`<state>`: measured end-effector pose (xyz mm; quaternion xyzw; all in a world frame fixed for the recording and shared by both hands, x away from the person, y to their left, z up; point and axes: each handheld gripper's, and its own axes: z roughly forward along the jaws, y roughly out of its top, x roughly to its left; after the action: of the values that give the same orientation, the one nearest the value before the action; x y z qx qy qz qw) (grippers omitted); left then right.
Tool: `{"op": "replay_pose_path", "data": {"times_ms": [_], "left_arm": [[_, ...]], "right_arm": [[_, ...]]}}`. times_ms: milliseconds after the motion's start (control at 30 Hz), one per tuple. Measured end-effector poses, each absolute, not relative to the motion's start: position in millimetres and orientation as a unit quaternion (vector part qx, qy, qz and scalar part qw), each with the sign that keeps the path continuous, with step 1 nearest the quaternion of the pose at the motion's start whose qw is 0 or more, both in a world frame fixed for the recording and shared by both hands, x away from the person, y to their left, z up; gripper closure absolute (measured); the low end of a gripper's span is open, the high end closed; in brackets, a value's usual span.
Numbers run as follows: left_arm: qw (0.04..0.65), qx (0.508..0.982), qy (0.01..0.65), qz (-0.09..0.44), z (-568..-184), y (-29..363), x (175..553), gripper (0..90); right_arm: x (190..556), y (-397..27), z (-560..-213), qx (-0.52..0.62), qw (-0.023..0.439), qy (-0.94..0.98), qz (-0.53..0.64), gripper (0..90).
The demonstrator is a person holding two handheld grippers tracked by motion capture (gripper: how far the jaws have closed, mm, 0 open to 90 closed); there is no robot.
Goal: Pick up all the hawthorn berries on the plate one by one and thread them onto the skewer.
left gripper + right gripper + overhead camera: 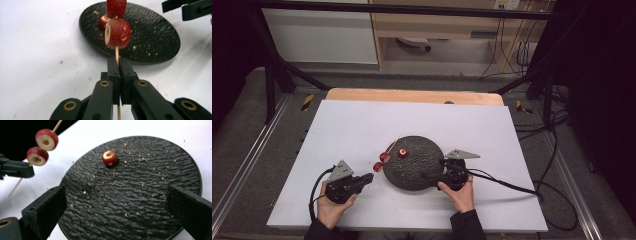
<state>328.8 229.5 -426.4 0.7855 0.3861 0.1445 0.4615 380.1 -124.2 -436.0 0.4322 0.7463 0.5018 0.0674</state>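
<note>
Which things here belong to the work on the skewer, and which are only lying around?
In use:
- skewer, clamped in the left hand-held gripper
- two red fruit pieces threaded on it
- loose fruit piece
- black plate under it
- right hand-held gripper, open above the plate

Lying about:
- crumbs on the white table
- cables on the floor

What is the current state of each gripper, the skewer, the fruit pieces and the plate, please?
left gripper: shut on the skewer.
right gripper: open, over the plate.
skewer: held, two fruit pieces threaded.
threaded fruit pieces: cored, off the table.
loose fruit piece: cored, lying on the plate.
plate: flat, crumb-strewn.
</note>
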Motion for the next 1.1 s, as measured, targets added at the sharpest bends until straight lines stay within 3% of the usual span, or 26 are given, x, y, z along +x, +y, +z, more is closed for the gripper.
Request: {"op": "replay_pose_path", "data": {"times_ms": [367,1100], "left_arm": [[0.461,0.786,0.384,0.149,-432.0,253.2,323.3,88.3],[0.464,0.779,0.395,0.149,-433.3,263.6,326.9,88.3]], "right_arm": [[387.0,-115.8,-427.8,0.413,0.068,0.78,0.465,2.4],[429.7,-64.6,-395.9,0.381,0.082,0.828,0.404,2.9]]}}
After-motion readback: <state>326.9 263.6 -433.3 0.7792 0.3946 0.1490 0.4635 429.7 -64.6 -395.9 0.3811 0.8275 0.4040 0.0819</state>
